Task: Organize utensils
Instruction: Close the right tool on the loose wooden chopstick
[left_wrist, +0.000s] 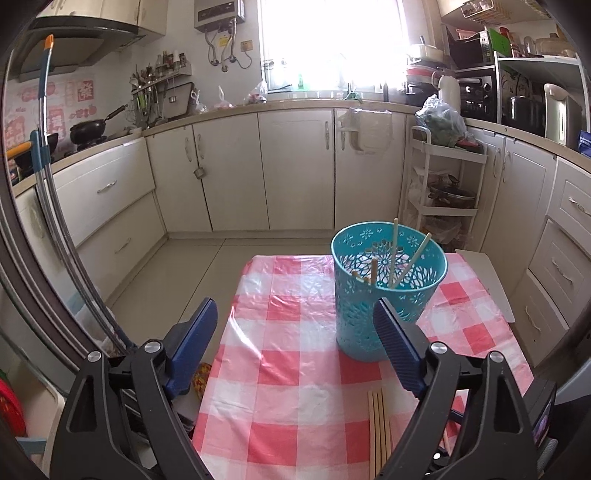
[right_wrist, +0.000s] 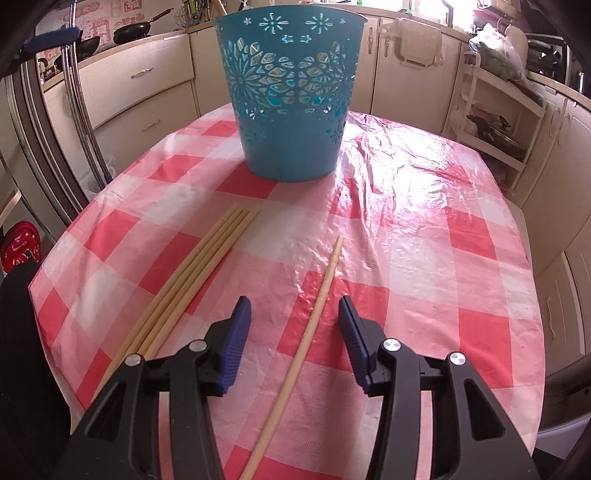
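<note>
A turquoise perforated basket (left_wrist: 384, 291) stands on the red-and-white checked tablecloth (left_wrist: 288, 369) and holds several wooden chopsticks (left_wrist: 395, 254). It also shows in the right wrist view (right_wrist: 291, 92). A bundle of several chopsticks (right_wrist: 184, 284) lies flat on the cloth at the left; it also shows in the left wrist view (left_wrist: 379, 428). A single chopstick (right_wrist: 310, 332) lies between the open jaws of my right gripper (right_wrist: 295, 314), low over the cloth. My left gripper (left_wrist: 295, 314) is open and empty, above the table and left of the basket.
Cream kitchen cabinets (left_wrist: 295, 166) run around the room. A white trolley rack (left_wrist: 443, 184) stands at the right behind the table. Metal poles (left_wrist: 48, 184) lean at the left. The table's left edge (left_wrist: 225, 332) drops to the tiled floor.
</note>
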